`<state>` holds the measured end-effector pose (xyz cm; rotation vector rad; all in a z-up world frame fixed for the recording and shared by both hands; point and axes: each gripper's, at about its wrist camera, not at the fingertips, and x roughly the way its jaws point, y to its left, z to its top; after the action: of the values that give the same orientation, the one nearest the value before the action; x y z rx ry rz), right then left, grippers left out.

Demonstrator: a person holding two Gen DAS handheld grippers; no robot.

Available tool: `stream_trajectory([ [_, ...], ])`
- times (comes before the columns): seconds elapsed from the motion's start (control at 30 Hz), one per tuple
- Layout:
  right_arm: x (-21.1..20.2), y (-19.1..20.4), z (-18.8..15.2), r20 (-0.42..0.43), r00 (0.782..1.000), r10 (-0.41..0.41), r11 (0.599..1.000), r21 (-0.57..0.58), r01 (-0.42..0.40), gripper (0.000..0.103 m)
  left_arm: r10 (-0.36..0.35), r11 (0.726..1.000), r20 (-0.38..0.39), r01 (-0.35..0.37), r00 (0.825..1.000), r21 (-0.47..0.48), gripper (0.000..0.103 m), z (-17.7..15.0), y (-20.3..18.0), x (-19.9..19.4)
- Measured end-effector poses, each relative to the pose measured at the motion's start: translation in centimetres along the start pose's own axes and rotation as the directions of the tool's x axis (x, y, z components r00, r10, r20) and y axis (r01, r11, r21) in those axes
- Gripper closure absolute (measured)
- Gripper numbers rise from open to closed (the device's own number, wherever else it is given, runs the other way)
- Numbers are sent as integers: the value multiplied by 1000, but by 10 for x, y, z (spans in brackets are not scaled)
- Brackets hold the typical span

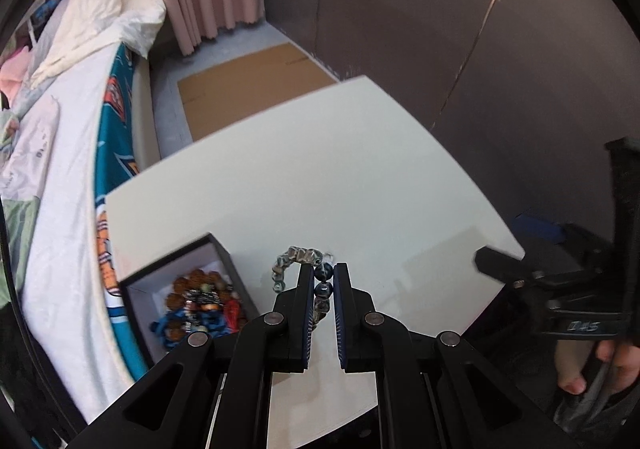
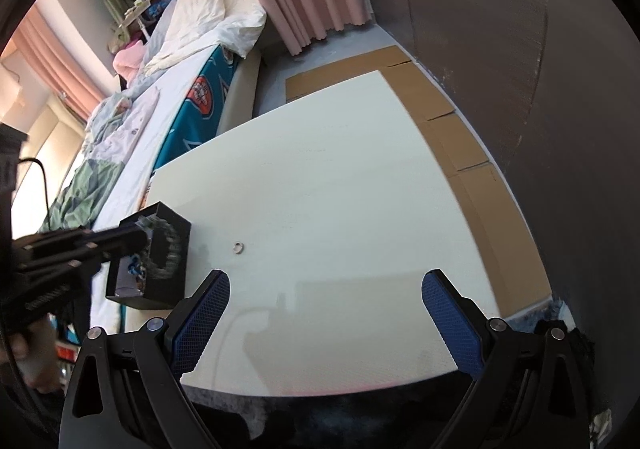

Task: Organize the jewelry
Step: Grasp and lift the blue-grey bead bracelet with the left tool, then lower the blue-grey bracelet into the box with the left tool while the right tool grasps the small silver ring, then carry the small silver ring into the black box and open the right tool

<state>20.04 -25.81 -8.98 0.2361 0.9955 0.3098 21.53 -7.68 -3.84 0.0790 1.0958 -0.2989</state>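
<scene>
My left gripper (image 1: 323, 269) is shut on a bracelet of grey-clear and dark blue beads (image 1: 298, 256), which hangs off the table. In the right wrist view the left gripper (image 2: 138, 237) holds the bracelet (image 2: 168, 249) in front of the black jewelry box (image 2: 168, 225). The box (image 1: 224, 253) sits at the table's left edge and holds brown, blue and red bead jewelry (image 1: 200, 303). A small silver ring (image 2: 239, 247) lies on the white table (image 2: 340, 189), ahead of my right gripper (image 2: 326, 285), which is open and empty above the near edge.
A bed with white and teal bedding (image 1: 72, 177) runs along the table's left side. Flat cardboard (image 1: 248, 85) lies on the floor beyond the table. A dark wall (image 1: 480, 49) stands to the right. The right gripper shows at the right of the left wrist view (image 1: 488, 261).
</scene>
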Motion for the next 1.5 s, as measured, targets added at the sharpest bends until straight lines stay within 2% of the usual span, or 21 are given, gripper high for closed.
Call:
stream_trajectory([
  [0.1, 5, 11, 2, -2, 1000, 8, 1000, -11, -8, 6, -5, 1000, 35, 5, 999, -6, 94, 1, 7, -20],
  [0.23, 13, 29, 6, -3, 1000, 18, 999, -44, -19, 13, 2, 1000, 77, -1, 997, -14, 94, 2, 17, -39],
  [0.37, 19, 40, 10, -11, 999, 46, 997, -65, -47, 27, 10, 999, 101, -6, 995, -33, 94, 1, 29, -53],
  [0.5, 30, 44, 13, -33, 995, 94, 993, -62, -96, 34, 22, 998, 118, -15, 993, -60, 94, -3, 47, -65],
  [0.77, 66, 62, 15, -97, 983, 156, 981, -104, -166, 59, 38, 993, 100, -26, 994, -119, 94, -14, 87, -68],
  [0.8, 71, 65, 15, -105, 983, 154, 979, -120, -166, 61, 39, 991, 93, -27, 995, -128, 94, -17, 91, -67],
  [0.87, 82, 72, 14, -127, 981, 144, 977, -141, -162, 73, 38, 990, 85, -26, 996, -138, 94, -19, 97, -65],
  [0.97, 98, 80, 13, -161, 979, 129, 974, -167, -156, 81, 33, 989, 76, -22, 997, -149, 94, -23, 104, -65],
  [1.1, 113, 92, 11, -169, 982, 86, 967, -224, -123, 82, 42, 988, 71, -31, 997, -149, 94, -26, 107, -67],
  [1.2, 120, 100, 8, -162, 987, 20, 956, -285, -66, 82, 45, 989, 69, -35, 997, -147, 93, -27, 109, -68],
  [1.33, 120, 109, 4, -116, 993, -28, 936, -353, -15, 83, 50, 988, 62, -41, 997, -146, 94, -26, 110, -66],
  [1.4, 119, 111, 3, -102, 993, -55, 927, -376, 13, 88, 57, 987, 57, -47, 997, -151, 94, -25, 109, -64],
  [1.5, 115, 106, 2, -112, 992, -52, 930, -368, 7, 89, 51, 988, 53, -42, 997, -150, 93, -24, 106, -60],
])
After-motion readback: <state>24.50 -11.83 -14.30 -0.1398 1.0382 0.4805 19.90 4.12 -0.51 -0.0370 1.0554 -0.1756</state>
